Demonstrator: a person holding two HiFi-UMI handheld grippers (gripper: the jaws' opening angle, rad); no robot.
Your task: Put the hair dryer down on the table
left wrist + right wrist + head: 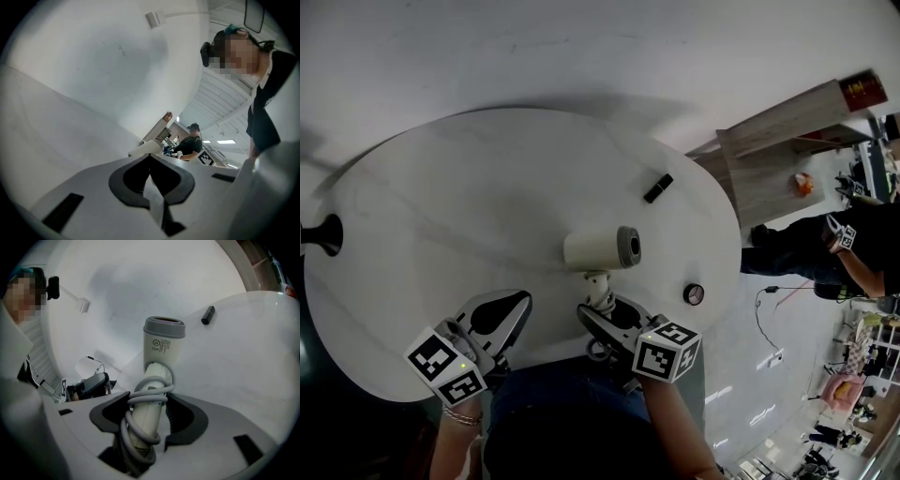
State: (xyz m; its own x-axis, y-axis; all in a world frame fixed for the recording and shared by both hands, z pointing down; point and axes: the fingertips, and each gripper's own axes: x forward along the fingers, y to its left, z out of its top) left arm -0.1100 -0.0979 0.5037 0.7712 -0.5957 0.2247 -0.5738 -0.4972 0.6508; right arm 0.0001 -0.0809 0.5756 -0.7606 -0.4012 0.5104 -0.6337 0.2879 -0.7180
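Centre frame, the right gripper (602, 315) has its jaws clamped on the cord-wrapped handle of a cream plastic hair dryer (600, 248) with a grey nozzle, above the round white table (441, 187). Lower left, the left gripper (514, 307) has its jaws closed together, empty.

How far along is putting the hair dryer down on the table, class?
Done: the hair dryer is over the table. In hand: the right gripper clamps its cord-wrapped handle. To do: set it down and let go. The left gripper is shut, empty.
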